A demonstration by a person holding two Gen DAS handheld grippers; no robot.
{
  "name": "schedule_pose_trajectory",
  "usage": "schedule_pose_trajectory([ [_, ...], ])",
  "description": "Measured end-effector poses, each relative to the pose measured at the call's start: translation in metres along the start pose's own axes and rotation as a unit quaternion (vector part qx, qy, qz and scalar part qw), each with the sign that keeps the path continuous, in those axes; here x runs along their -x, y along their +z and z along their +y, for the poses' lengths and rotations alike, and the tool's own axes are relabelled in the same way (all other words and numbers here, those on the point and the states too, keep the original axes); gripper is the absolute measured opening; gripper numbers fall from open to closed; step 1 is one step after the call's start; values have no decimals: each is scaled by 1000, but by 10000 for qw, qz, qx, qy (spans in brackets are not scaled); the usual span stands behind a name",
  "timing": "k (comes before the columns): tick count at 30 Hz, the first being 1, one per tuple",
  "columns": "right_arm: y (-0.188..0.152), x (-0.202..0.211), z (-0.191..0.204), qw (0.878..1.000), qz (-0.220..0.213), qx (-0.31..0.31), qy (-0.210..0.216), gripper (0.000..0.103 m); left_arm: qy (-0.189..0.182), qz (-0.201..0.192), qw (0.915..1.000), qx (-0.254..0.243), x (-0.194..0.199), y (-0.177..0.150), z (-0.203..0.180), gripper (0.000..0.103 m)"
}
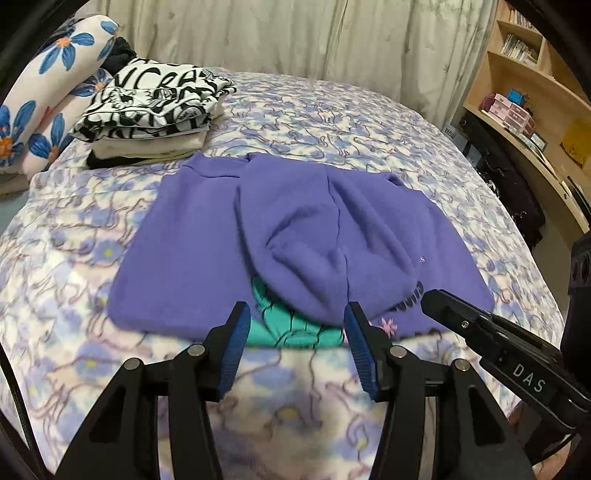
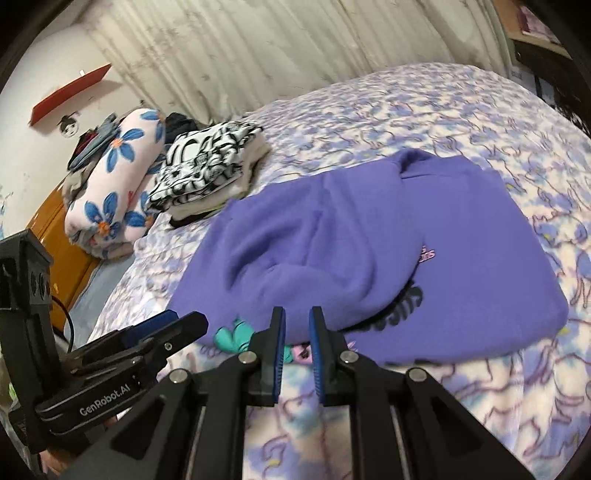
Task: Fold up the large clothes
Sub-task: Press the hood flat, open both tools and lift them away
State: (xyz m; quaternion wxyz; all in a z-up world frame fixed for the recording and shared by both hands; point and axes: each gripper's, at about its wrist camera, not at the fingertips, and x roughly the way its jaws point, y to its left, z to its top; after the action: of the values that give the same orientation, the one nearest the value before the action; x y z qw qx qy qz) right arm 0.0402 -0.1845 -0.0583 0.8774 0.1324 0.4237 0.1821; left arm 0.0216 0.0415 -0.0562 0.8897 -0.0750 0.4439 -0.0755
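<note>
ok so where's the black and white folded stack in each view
Left wrist: stack at upper left, beyond the purple top's far left corner.
Right wrist: stack left of centre, upper half, again past the purple top.
Shared landmark: the blue-flowered roll lies just left of the stack in both views.

Even, soft indoor light is seen across both views, with no hard shadows cast on the bedspread (image 1: 332, 110). No glare is picked up on the curtain (image 1: 295, 33). Motion blur is smeared over the purple sweatshirt (image 2: 369, 240) and the nearby floral print, worst in the right wrist view. Strong fisheye bending is shown at the edges, where the shelves (image 1: 535, 74) are curved. Dark vignetting is seen in every corner.
</note>
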Motion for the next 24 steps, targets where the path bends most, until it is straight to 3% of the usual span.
schedule_pose_trajectory([
  [11, -18, 8, 28, 9996, 134, 251, -10, 13, 68, 7, 9998, 192, 30, -29, 25, 56],
  [20, -32, -13, 32, 9985, 436, 311, -79, 13, 60, 224, 9981, 580, 12, -48, 57, 58],
  [24, -35, -27, 31, 9979, 553, 316, -93, 13, -389, 451, 9933, 988, -9, -55, 74, 58],
])
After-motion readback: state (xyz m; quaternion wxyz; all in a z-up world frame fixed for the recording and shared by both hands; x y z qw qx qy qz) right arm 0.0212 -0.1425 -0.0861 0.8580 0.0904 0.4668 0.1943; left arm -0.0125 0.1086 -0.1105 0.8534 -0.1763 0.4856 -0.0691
